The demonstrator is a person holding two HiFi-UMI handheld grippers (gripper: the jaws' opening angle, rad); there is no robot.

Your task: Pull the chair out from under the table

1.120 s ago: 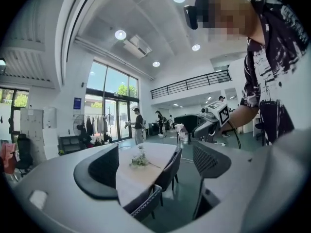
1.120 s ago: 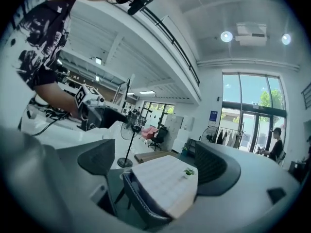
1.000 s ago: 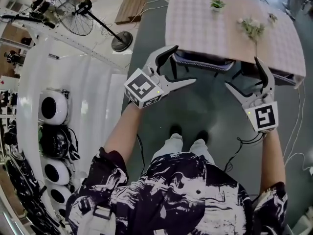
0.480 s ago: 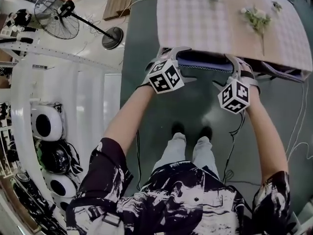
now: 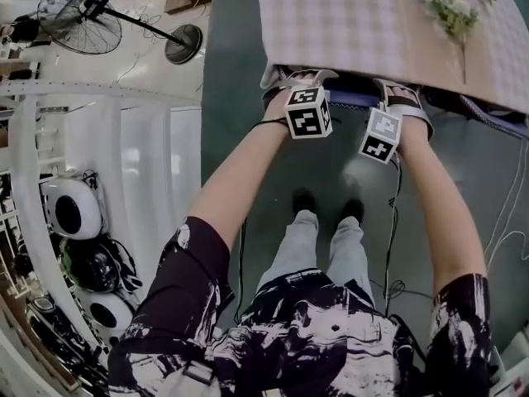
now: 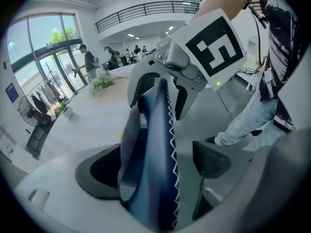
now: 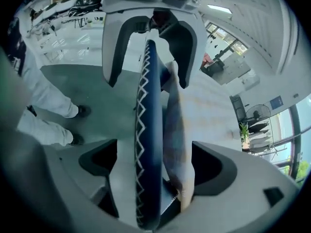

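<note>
Jaws apart on left gripper (image 5: pixel 299 79) and right gripper (image 5: pixel 402 95), astride the blue chair back (image 6: pixel 153 169), tucked under the table (image 5: pixel 372 23) at top centre. Clamp firmly, spare the tablecloth hem (image 7: pixel 177 144), pull back evenly.

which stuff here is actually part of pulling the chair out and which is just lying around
In the job: chair, table, left tongs, right tongs, both astride the chair back.
Just lying about: standing fan, flowers on the table.
</note>
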